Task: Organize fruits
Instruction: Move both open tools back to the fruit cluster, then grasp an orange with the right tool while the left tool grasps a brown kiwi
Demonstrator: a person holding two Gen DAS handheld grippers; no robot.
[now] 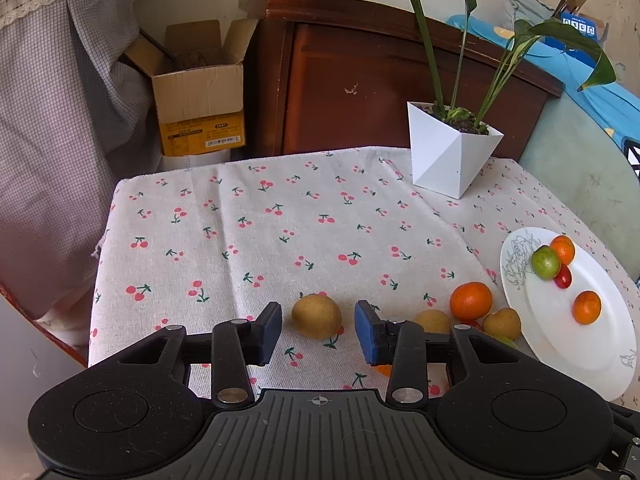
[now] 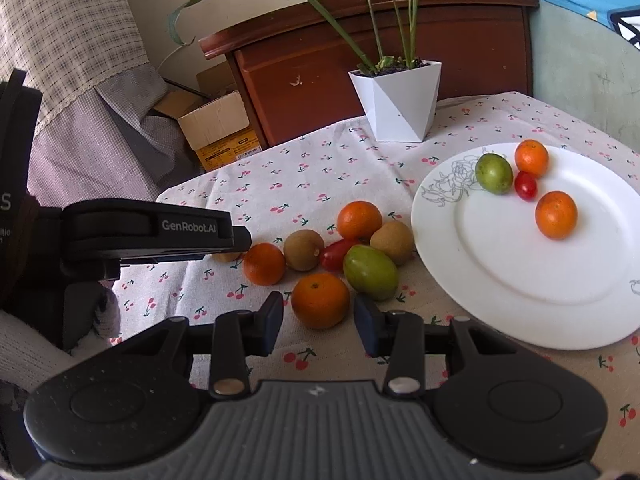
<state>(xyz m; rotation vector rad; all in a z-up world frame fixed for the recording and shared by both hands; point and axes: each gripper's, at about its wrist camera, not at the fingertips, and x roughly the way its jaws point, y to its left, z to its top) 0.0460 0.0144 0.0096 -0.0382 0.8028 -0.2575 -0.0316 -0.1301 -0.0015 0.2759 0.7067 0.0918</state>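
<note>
Left gripper (image 1: 317, 332) spread wide, gripping nothing, lined up on the small round brown-skinned fruit (image 1: 316, 315) lying between its blue pads, gaps on both sides. Right gripper (image 2: 318, 322) likewise wide and empty, bracketing the round orange tangerine (image 2: 320, 299) nearest the front edge of the cherry-print tablecloth (image 1: 240, 224). Looks like 2 pickups lined up at once, neither yet closed.

Beyond the tangerine, the loose pile: oval green fruit (image 2: 370, 271), small red tomato (image 2: 335, 253), 2 more brown fruits (image 2: 303, 255) (image 2: 392, 242), 2 more tangerines (image 2: 264, 263) (image 2: 359, 220). To the right, by the cloth's right edge, the white round plate with a line-drawn flower (image 2: 500, 272), already carrying 4 fruits. White faceted plant pot (image 2: 400, 100) at the far edge.

Next, probably: ease forward, squeeze gently on round skin, lift clear, carry right to the plate without nudging neighbours.
</note>
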